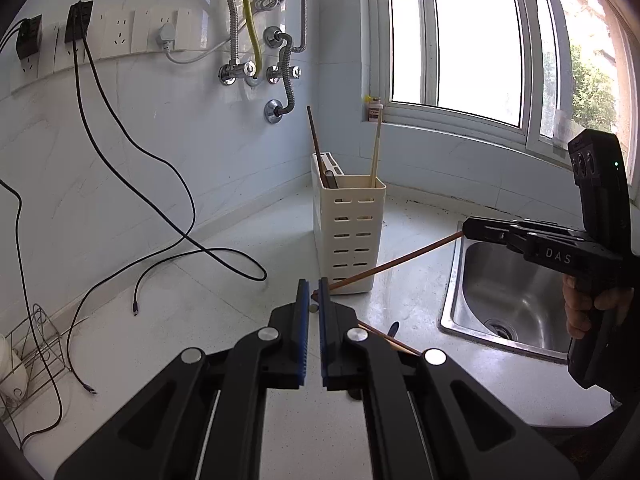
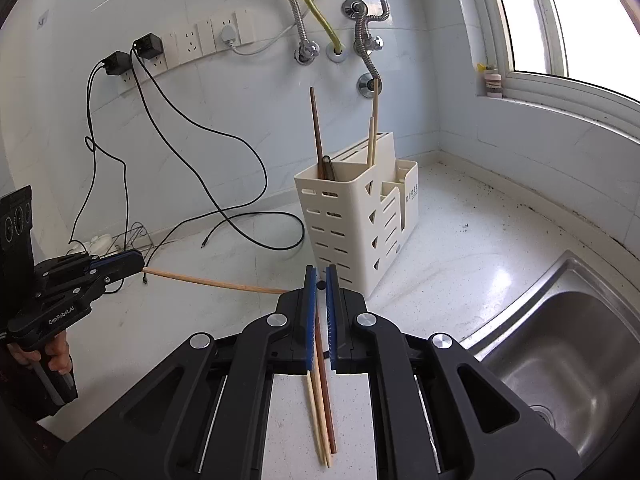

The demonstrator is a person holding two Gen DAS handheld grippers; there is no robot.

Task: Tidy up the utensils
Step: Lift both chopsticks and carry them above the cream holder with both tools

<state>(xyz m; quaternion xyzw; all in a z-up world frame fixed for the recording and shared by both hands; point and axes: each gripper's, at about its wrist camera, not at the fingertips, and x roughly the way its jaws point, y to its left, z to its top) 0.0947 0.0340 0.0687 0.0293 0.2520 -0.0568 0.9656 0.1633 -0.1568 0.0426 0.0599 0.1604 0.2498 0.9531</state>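
A cream slotted utensil holder (image 1: 347, 236) stands on the white counter (image 1: 224, 312) with a dark and a light chopstick upright in it; it also shows in the right wrist view (image 2: 352, 224). My left gripper (image 1: 314, 292) is shut on one end of a light wooden chopstick (image 2: 216, 283). My right gripper (image 2: 321, 274) is shut on the other end of the same chopstick (image 1: 396, 261), seen from the left wrist. The stick spans between the two grippers, above the counter. Three loose chopsticks (image 2: 322, 408) lie on the counter under my right gripper.
A steel sink (image 1: 508, 300) is set into the counter on the right. Black cables (image 1: 168, 256) trail across the counter from wall sockets. A wire rack (image 1: 28, 356) stands at the left. Pipes and valves run on the wall behind the holder; a window is at the right.
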